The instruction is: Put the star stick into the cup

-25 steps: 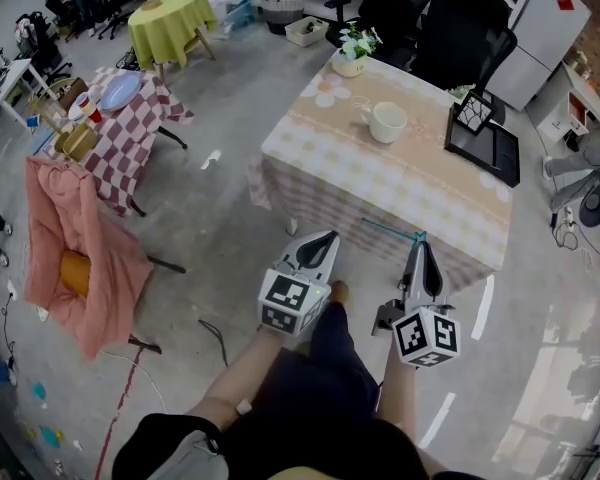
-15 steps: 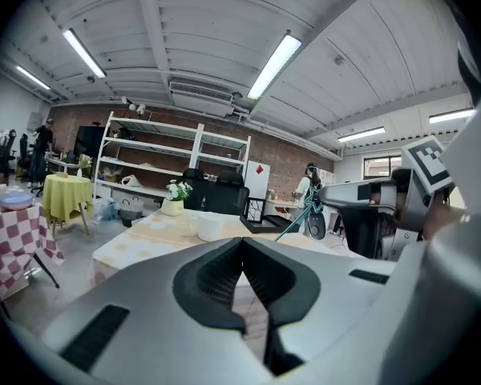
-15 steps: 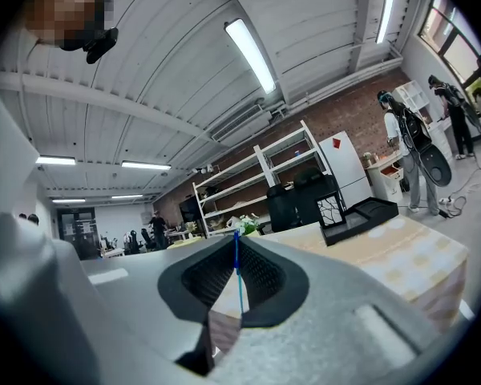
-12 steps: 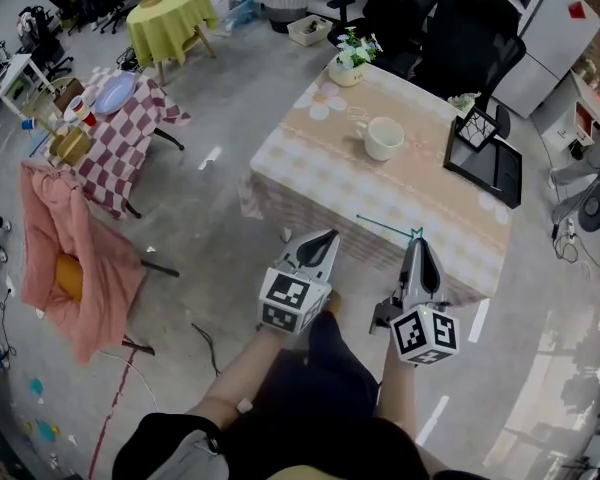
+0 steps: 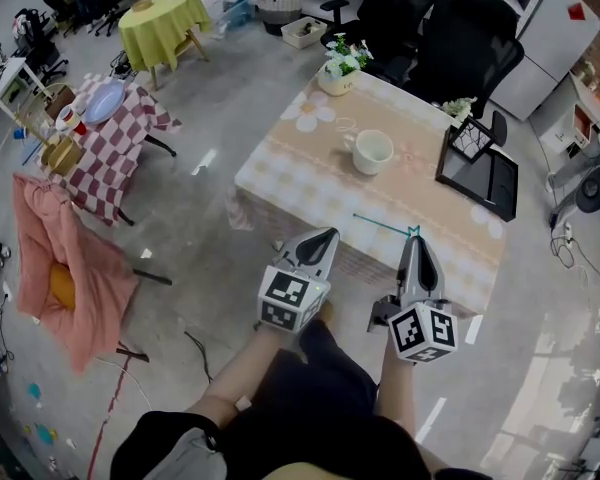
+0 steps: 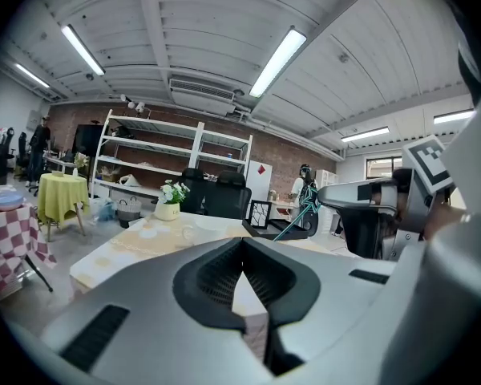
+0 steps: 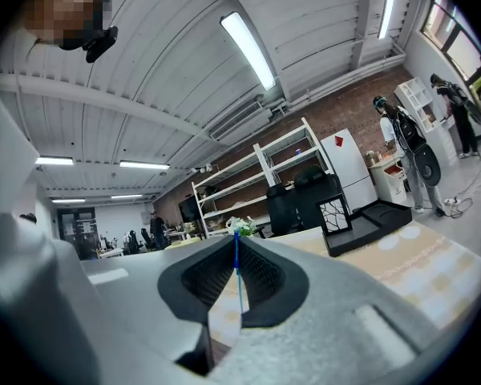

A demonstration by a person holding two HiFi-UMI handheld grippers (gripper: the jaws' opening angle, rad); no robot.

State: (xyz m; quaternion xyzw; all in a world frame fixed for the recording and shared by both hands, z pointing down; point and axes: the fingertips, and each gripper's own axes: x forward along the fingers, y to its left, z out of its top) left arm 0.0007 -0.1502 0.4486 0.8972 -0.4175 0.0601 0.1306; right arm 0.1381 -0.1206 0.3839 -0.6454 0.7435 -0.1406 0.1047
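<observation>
A white cup (image 5: 372, 152) stands on the table with the beige checked cloth (image 5: 290, 173). My right gripper (image 5: 417, 239) is shut on the thin teal star stick (image 5: 385, 224). The stick juts left from the tips over the table's near edge, with the star at the gripper end. In the right gripper view the stick (image 7: 236, 269) stands pinched between the shut jaws of the gripper (image 7: 237, 253). My left gripper (image 5: 326, 236) hovers beside it in front of the table, shut, with nothing in it (image 6: 242, 249). The left gripper view shows the stick (image 6: 292, 224) at the right.
A black tray with a framed picture (image 5: 477, 171) lies on the table's right end, and a flower pot (image 5: 336, 68) stands at its far corner. Black office chairs (image 5: 450, 28) stand behind. Left of the table are a red checked table (image 5: 110, 143), a yellow table (image 5: 165, 18) and a pink-draped chair (image 5: 65, 268).
The table and cup have slid down and left in the head view, closer to me. Both grippers keep their pose, now over the table's near edge, the stick still held.
</observation>
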